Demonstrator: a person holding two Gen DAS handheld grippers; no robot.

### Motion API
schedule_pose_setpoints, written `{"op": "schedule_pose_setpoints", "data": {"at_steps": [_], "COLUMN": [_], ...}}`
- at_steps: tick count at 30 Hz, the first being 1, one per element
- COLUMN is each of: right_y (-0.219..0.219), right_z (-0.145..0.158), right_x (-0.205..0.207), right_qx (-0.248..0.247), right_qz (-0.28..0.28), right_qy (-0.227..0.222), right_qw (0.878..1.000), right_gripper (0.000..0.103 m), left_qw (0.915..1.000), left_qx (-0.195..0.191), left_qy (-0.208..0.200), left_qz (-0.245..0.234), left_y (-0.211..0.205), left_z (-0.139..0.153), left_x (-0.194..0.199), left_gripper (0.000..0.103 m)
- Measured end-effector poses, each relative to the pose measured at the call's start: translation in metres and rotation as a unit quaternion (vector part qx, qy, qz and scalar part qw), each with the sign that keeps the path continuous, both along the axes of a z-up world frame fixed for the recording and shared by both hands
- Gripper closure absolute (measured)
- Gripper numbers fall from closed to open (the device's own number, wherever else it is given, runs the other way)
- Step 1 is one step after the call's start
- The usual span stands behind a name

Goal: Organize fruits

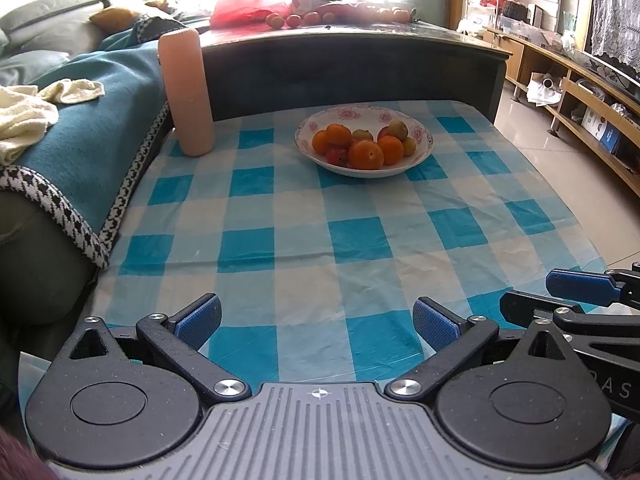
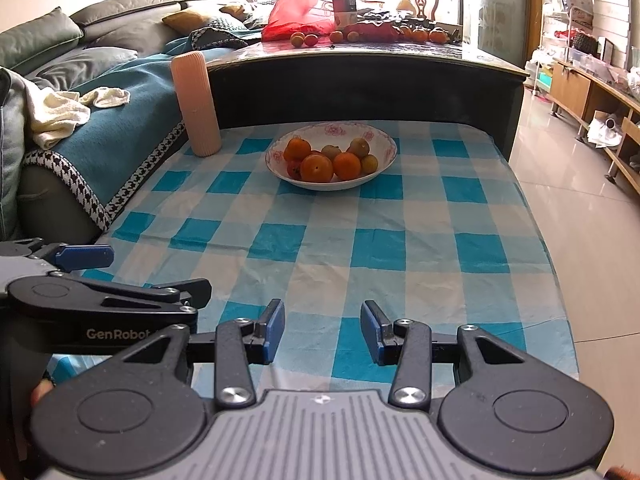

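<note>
A white floral bowl (image 1: 420, 128) (image 2: 384, 140) sits at the far middle of the blue-and-white checked table, holding several oranges (image 1: 365, 155) (image 2: 317, 168) and smaller yellowish and red fruits. My left gripper (image 1: 316, 322) is open and empty, low over the table's near edge, far from the bowl. My right gripper (image 2: 322, 330) is open and empty, also at the near edge. Each gripper shows in the other's view: the right at the right edge of the left wrist view (image 1: 580, 288), the left at the left edge of the right wrist view (image 2: 86, 258).
A tall ribbed peach cylinder (image 1: 185, 92) (image 2: 196, 104) stands at the far left of the table. A dark higher table (image 1: 360, 64) behind carries more fruit (image 2: 304, 39) and a red bag (image 2: 296, 12). A sofa with a teal blanket (image 1: 88, 120) borders the left; tiled floor lies to the right.
</note>
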State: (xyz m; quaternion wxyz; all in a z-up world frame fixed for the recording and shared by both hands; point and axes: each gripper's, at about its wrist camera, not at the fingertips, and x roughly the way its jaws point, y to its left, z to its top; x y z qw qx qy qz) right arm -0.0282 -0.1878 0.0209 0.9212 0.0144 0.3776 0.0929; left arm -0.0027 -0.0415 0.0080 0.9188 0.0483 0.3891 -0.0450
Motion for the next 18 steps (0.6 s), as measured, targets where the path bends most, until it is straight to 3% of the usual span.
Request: {"op": "schedule_pose_setpoints", "data": {"at_steps": [18], "right_y": [0.002], "right_z": [-0.0025], "right_x": [0.0011], "right_qx": [-0.001], "right_qz": [0.002], "right_qy": [0.006], "right_qw": [1.0], "right_gripper": [0.046], "left_qw": [1.0], "left_qx": [0.006], "left_qy": [0.002], "left_qz": [0.002], "left_y": [0.0012], "left_z": [-0.0024], "left_x": [0.0005], "left_gripper": [0.0]}}
